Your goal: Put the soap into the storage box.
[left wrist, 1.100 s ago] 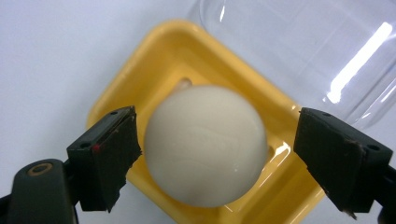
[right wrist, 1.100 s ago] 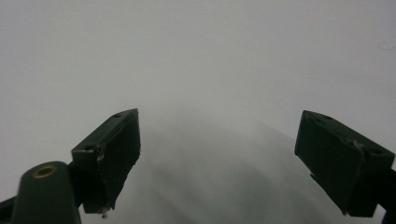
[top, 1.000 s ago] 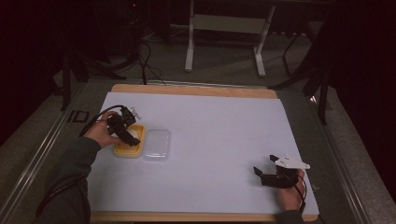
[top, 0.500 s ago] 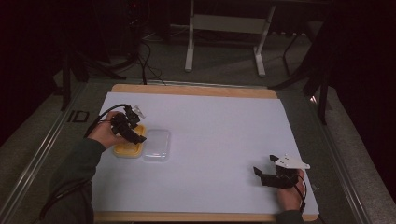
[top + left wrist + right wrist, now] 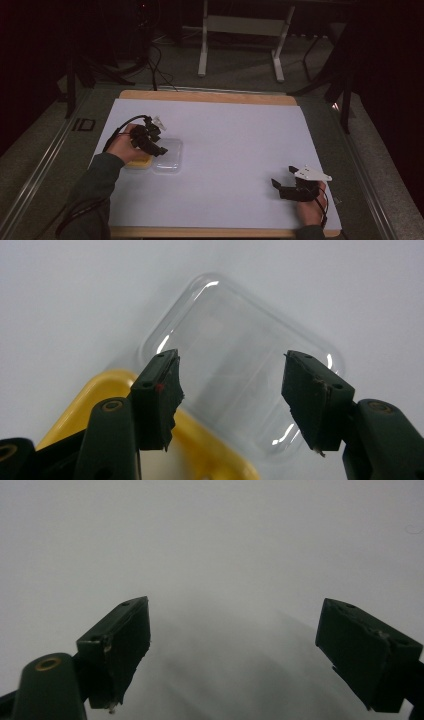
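Observation:
A clear plastic lid (image 5: 168, 156) (image 5: 240, 365) lies flat on the white sheet, right beside a yellow container (image 5: 138, 161) (image 5: 100, 400) at the left. My left gripper (image 5: 159, 146) (image 5: 231, 395) hovers over the seam between the two, open, with nothing between its jaws. In the left gripper view the lid lies just beyond the fingertips and the yellow rim passes under the left jaw. My right gripper (image 5: 278, 186) (image 5: 240, 650) stands open near the front right of the sheet, its jaws wide apart over bare white paper.
The white sheet (image 5: 235, 145) covers a wooden board (image 5: 210, 96) on a grey table. Metal stand legs (image 5: 240, 45) and cables (image 5: 155, 60) sit on the floor beyond the far edge. A label plate (image 5: 82, 124) lies left of the board.
My left gripper has shifted right and forward, from over the yellow container toward the clear lid. The right gripper has stayed put.

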{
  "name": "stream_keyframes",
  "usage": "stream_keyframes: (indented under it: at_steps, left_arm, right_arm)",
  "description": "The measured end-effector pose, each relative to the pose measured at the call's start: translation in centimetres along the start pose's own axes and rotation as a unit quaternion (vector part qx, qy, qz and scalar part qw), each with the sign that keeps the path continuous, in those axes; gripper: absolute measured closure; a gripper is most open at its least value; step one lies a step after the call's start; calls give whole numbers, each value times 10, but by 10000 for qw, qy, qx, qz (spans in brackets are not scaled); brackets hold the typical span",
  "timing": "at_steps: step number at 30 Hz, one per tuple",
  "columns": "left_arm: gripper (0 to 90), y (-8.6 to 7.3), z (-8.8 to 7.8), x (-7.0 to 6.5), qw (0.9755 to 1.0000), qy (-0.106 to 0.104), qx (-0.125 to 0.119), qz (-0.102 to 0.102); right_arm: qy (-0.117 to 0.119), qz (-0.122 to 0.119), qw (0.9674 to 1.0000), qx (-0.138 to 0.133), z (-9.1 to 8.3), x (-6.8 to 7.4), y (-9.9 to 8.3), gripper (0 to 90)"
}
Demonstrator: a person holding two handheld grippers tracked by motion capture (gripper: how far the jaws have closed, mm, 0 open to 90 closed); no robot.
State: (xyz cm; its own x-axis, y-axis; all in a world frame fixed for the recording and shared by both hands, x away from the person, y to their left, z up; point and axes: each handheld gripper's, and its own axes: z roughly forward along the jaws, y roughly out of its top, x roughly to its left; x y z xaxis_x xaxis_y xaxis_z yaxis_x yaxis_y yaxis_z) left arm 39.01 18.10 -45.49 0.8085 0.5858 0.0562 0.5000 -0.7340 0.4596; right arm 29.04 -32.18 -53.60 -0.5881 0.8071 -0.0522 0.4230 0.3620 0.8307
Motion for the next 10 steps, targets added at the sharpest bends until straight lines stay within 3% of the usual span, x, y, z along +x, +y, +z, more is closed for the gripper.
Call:
stream_keyframes:
  at_steps: [7, 10]
  left_arm:
    - [395, 4, 8, -17, 9996, -75, -281, 49]
    - [387, 2, 11, -27, 9993, 39, -344, 132]
  right_arm:
    - [-6, -1, 10000, 2, 0, 0, 0, 142]
    - [-25, 2, 10000, 12, 0, 0, 0, 142]
